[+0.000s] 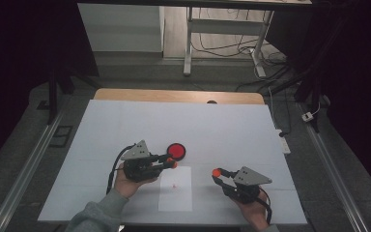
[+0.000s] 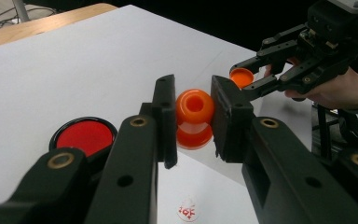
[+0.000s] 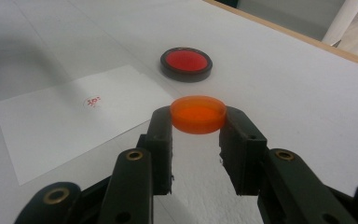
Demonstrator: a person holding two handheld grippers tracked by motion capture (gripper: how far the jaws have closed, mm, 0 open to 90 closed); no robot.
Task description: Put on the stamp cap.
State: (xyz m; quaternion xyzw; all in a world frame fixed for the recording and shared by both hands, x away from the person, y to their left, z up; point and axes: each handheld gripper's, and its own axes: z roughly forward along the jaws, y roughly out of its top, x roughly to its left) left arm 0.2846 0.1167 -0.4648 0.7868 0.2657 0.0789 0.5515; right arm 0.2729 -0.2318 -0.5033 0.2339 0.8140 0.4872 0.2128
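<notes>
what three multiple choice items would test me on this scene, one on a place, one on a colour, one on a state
1. Where does the sheet of paper with its small red stamp mark lie?
A. under the ink pad
B. on the table, between the two hands
C. on the floor

2. What colour is the cap in the right hand-held gripper?
A. orange
B. blue
C. white

3. What is the left hand-held gripper doing?
A. standing open over the paper
B. lying on the table
C. shut on the orange stamp

Answers: B, the high view shows the paper flat on the white table, the red ink pad beyond it; A, the disc between the jaws is orange; C, both jaws press the stamp's sides.
</notes>
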